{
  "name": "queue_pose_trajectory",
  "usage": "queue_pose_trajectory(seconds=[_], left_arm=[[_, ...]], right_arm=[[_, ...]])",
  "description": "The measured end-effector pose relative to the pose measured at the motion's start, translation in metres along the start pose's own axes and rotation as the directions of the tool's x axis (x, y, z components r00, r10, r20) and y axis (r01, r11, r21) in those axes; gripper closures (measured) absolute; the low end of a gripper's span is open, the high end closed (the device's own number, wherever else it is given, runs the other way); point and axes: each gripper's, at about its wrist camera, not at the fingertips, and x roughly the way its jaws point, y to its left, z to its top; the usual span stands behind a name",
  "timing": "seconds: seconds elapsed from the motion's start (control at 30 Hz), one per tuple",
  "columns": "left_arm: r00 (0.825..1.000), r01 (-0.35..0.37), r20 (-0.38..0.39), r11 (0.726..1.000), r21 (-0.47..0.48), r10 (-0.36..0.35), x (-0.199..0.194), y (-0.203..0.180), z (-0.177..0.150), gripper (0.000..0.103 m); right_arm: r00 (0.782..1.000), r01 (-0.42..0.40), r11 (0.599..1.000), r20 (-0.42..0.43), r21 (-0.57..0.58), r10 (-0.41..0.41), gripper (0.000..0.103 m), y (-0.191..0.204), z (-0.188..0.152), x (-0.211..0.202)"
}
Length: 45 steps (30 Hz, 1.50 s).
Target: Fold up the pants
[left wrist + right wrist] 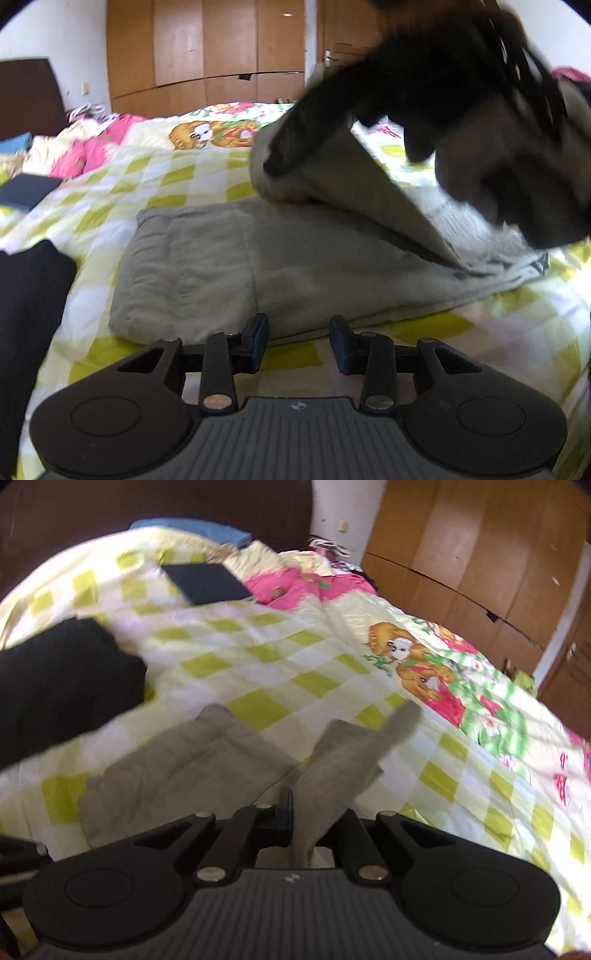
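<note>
Your pants (229,266) soft matt grey cloth, faintly creased, bed cover (280,664) smooth checked fabric, your gripper (299,343) bodies matt black plastic with dull metal pins, wardrobe (207,48) semi-gloss wood.

The grey pants (207,266) lay partly folded on the checked bedspread (155,177) — one end lifted, draped above the rest.

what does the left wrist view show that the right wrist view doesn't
Only the left wrist view shows the left tool, open and empty, and the right tool's body above the raised fold. Only the right wrist view shows the right tool shut on the grey pants up close. Both show the pants, the checked bedspread, the black clothes and the wardrobe.
</note>
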Motion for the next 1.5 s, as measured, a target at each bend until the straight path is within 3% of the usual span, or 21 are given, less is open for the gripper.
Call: queue_pose_trajectory(seconds=[0.07,0.27,0.43,0.47,0.63,0.8,0.93,1.07,1.27,1.33,1.4,1.43,1.5], left_arm=[[1.0,0.006,0.001,1.0,-0.02,-0.006,0.0,0.005,-0.002,0.053],[0.999,0.038,0.01,0.998,-0.056,-0.037,-0.002,0.015,-0.004,0.052],[0.998,0.056,0.02,0.992,-0.11,-0.054,-0.004,0.026,-0.004,0.052],[0.998,0.055,0.024,0.992,-0.116,-0.053,-0.004,0.027,-0.005,0.052],[0.998,0.054,0.033,0.99,-0.134,-0.05,-0.006,0.031,-0.005,0.052],[0.999,0.047,0.03,0.992,-0.119,-0.043,-0.008,0.026,-0.009,0.051],[0.999,0.045,0.031,0.992,-0.119,-0.042,-0.008,0.025,-0.007,0.051],[0.998,0.053,0.025,0.987,-0.154,-0.049,-0.006,0.032,-0.007,0.051],[0.998,0.068,0.029,0.98,-0.189,-0.063,-0.008,0.04,-0.008,0.05],[0.997,0.073,0.031,0.978,-0.197,-0.068,-0.009,0.042,-0.009,0.05],[0.997,0.078,0.033,0.977,-0.2,-0.073,-0.009,0.042,-0.01,0.05],[0.997,0.081,0.033,0.976,-0.201,-0.076,-0.01,0.043,-0.01,0.05],[0.996,0.085,0.034,0.975,-0.205,-0.08,-0.01,0.044,-0.01,0.05]], right_arm=[[1.0,0.007,0.997,-0.008,-0.073,-0.008,0.097,0.013,-0.002,0.002],[0.998,-0.012,0.996,-0.067,-0.09,0.006,0.093,0.019,-0.003,0.012],[0.993,-0.062,0.992,-0.103,-0.11,0.051,0.07,0.025,-0.002,0.012],[0.993,-0.075,0.992,-0.103,-0.103,0.065,0.066,0.025,-0.001,0.009],[0.984,-0.166,0.985,-0.057,0.037,0.168,0.064,0.004,-0.001,-0.027],[0.978,-0.206,0.973,-0.01,0.106,0.208,0.061,-0.005,0.005,-0.046],[0.946,-0.323,0.935,0.013,0.146,0.325,0.061,-0.001,0.007,-0.048],[0.979,-0.2,0.974,-0.029,0.102,0.204,0.06,0.008,0.01,-0.038],[0.973,-0.189,0.979,-0.118,0.074,0.197,0.061,0.03,0.006,-0.006],[0.979,-0.149,0.987,-0.133,0.065,0.157,0.063,0.035,0.005,0.001],[0.974,-0.152,0.983,-0.155,0.105,0.167,0.078,0.031,0.004,0.006],[0.97,-0.156,0.979,-0.168,0.128,0.176,0.092,0.028,0.004,0.007],[0.968,-0.159,0.975,-0.172,0.156,0.185,0.093,0.023,0.003,0.005]])
